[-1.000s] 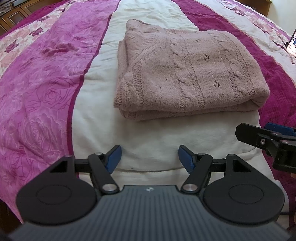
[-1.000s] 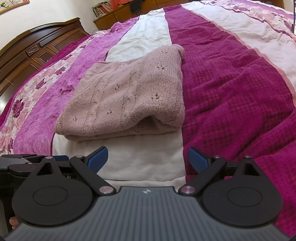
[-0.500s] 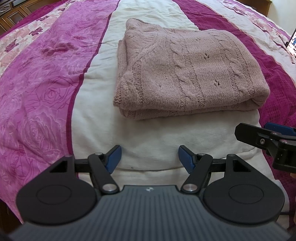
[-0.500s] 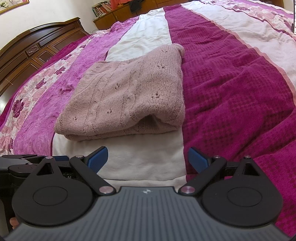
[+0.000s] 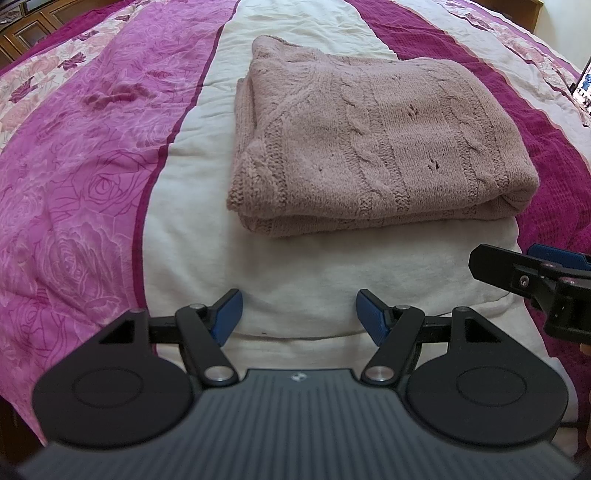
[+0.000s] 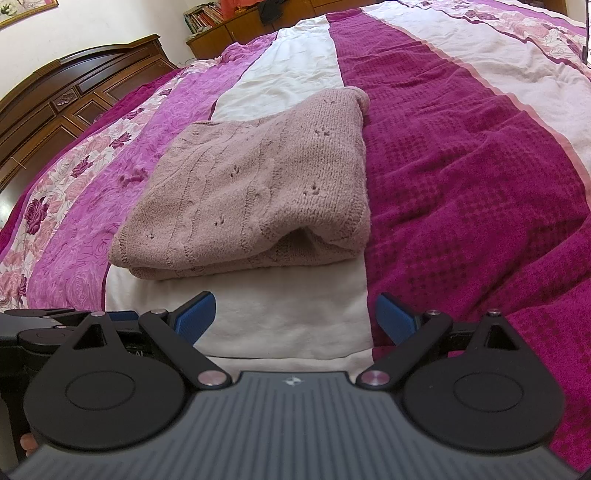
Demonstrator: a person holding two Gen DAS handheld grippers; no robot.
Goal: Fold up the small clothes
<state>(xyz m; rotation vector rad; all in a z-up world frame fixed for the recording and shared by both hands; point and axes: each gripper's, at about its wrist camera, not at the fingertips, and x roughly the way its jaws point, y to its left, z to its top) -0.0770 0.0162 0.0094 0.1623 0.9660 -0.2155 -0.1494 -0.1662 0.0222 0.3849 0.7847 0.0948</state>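
Note:
A dusty-pink cable-knit sweater (image 5: 373, 144) (image 6: 258, 192) lies folded into a rectangle on the cream stripe of the bedspread. My left gripper (image 5: 299, 314) hovers open just short of its near edge, nothing between the blue pads. My right gripper (image 6: 295, 317) is also open and empty, a little back from the sweater's near right corner. In the left wrist view the right gripper (image 5: 532, 269) shows from the side at the far right. The left gripper (image 6: 66, 325) lies low at the left edge of the right wrist view.
The bedspread has magenta floral stripes (image 5: 81, 166) on the left and a dark crimson woven band (image 6: 461, 177) on the right. A dark wooden headboard (image 6: 74, 99) and a low shelf with books (image 6: 221, 22) stand beyond the bed.

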